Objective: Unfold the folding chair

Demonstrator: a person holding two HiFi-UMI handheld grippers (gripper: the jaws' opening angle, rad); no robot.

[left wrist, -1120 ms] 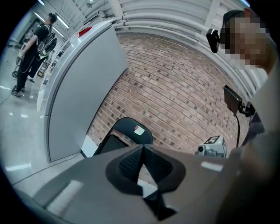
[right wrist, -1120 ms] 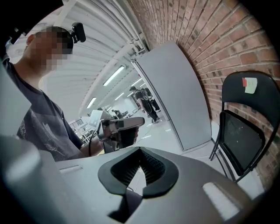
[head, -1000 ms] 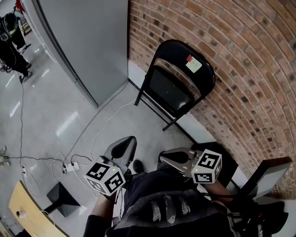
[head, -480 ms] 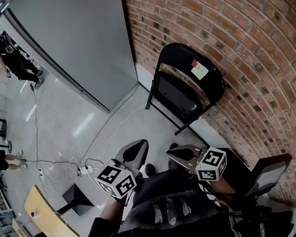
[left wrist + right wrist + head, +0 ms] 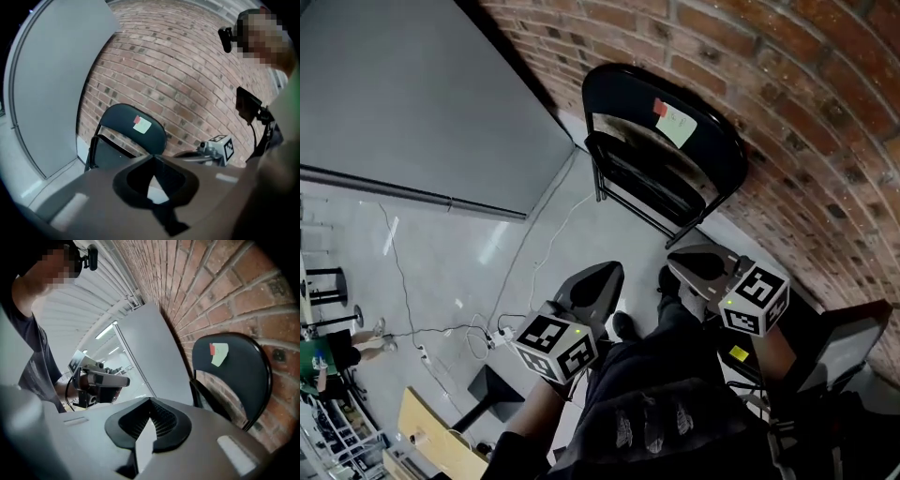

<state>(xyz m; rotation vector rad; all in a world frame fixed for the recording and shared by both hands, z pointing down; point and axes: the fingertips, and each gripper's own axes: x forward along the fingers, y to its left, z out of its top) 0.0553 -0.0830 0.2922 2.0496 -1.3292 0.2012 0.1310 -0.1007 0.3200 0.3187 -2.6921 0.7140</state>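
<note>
While the folding chair (image 5: 712, 150) stands folded, the 2 grippers hang in front of it, apart from it.
folding chair: at the floor's (image 5: 487, 244) edge, against the brick wall (image 5: 825, 94), beside the grey panel (image 5: 412, 94); a pale note (image 5: 677, 122) on its backrest.
left gripper (image 5: 598, 281): fingers closed together, holding nothing.
right gripper (image 5: 689, 262): fingers closed together, holding nothing.
floor: white cable and power strip (image 5: 500, 337) left of the left gripper.

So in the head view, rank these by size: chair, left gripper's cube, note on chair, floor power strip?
Largest: folding chair
left gripper's cube, enlarged by nearness to the camera
pale note
power strip, smallest
</note>
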